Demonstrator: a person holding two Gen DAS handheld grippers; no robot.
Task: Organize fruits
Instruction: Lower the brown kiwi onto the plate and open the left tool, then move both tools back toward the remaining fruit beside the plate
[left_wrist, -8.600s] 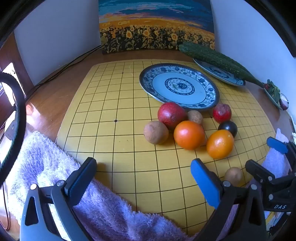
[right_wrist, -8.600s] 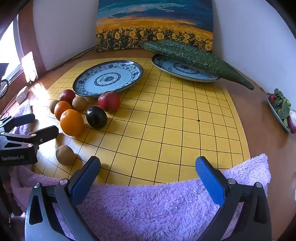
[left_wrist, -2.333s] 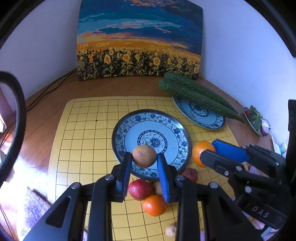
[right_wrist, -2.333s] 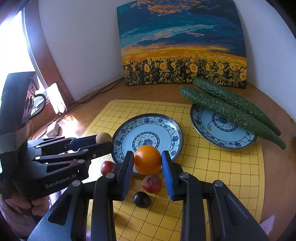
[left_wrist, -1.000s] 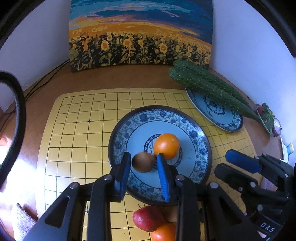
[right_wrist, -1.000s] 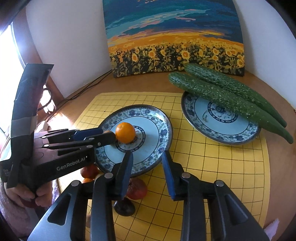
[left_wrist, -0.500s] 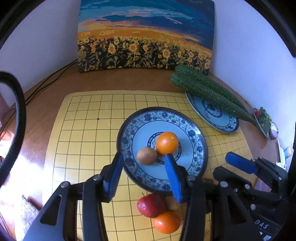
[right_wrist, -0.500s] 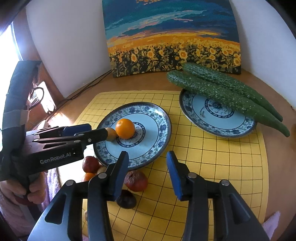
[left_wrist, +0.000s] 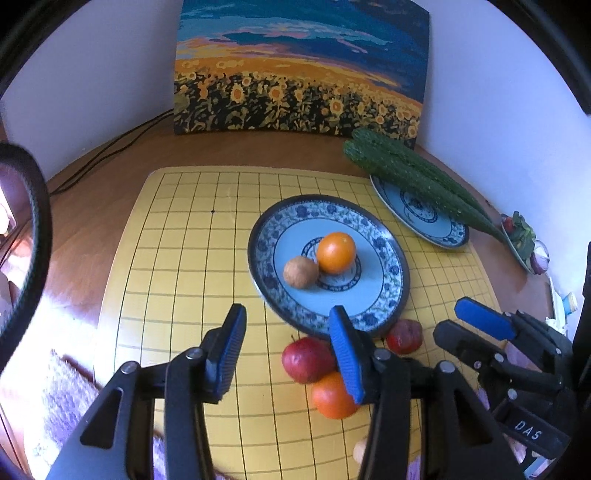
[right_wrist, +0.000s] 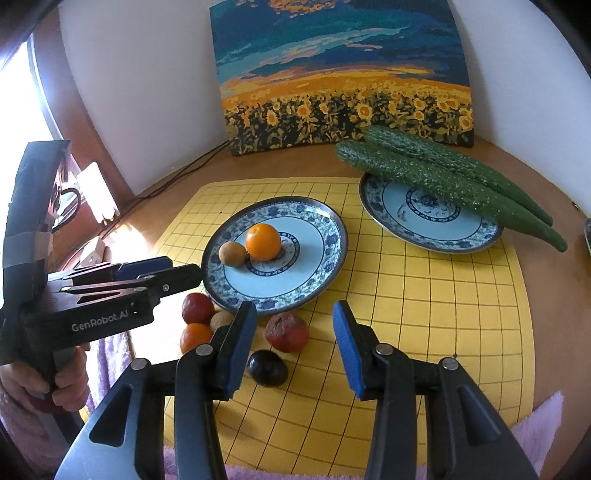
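An orange (left_wrist: 336, 252) (right_wrist: 263, 242) and a brown kiwi (left_wrist: 300, 271) (right_wrist: 232, 253) sit touching on the near blue-patterned plate (left_wrist: 384, 295) (right_wrist: 317, 273). Below the plate lie a red apple (left_wrist: 307, 359) (right_wrist: 197, 307), a second orange (left_wrist: 332, 397) (right_wrist: 195, 336), a wrinkled red fruit (left_wrist: 404, 335) (right_wrist: 286, 331) and a dark plum (right_wrist: 267, 367). My left gripper (left_wrist: 286, 343) is open and empty, pulled back just short of the plate. My right gripper (right_wrist: 293, 343) is open and empty above the loose fruits.
A second plate (right_wrist: 428, 225) at the right carries two long cucumbers (right_wrist: 443, 177). A sunflower painting (right_wrist: 343, 85) leans on the back wall. A yellow grid mat (left_wrist: 177, 258) covers the wooden table. A purple towel (left_wrist: 59, 402) lies at the near edge.
My left gripper let go of the kiwi on the plate beside the orange, opened wider and drew back. My right gripper also opened wider and drew back.
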